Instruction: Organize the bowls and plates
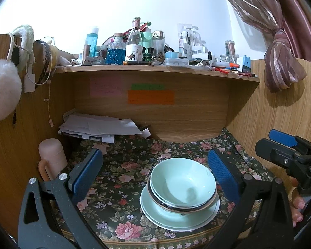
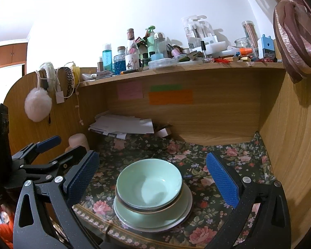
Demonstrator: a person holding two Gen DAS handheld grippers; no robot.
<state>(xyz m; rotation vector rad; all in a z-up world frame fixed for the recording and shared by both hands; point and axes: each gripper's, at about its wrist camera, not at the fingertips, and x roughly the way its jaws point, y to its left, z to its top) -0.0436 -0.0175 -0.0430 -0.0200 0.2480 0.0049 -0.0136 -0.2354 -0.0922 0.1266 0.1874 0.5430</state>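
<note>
In the left wrist view, your left gripper (image 1: pixel 155 178) has its two blue pads wide apart and holds nothing. Between and a little beyond them the mint bowl (image 1: pixel 183 181) sits on top of a dark-rimmed bowl (image 1: pixel 180 206), and both rest on the pale green plate (image 1: pixel 161 214), with a white plate edge showing under it. The whole stack stands on the flowered worktop (image 1: pixel 118 178), close to its front edge. I judge the dishes are nested this way, largest below, so that the pile takes little room and stays steady. At the right side you see your right gripper (image 1: pixel 280 143), and its fingers are apart too, held off from the stack.

In the right wrist view, your right gripper (image 2: pixel 153 178) is open and empty, and the same stack lies between its pads but further forward, not touched. The mint bowl (image 2: pixel 149 183) sits level and centred on the plate (image 2: pixel 126 211). Your left gripper (image 2: pixel 49 145) shows at the left, clear of the dishes. The loose papers (image 2: pixel 122 124) at the back of the worktop (image 2: pixel 207 197) stay well apart from the stack. It seems the stacking is nearly finished.
</note>
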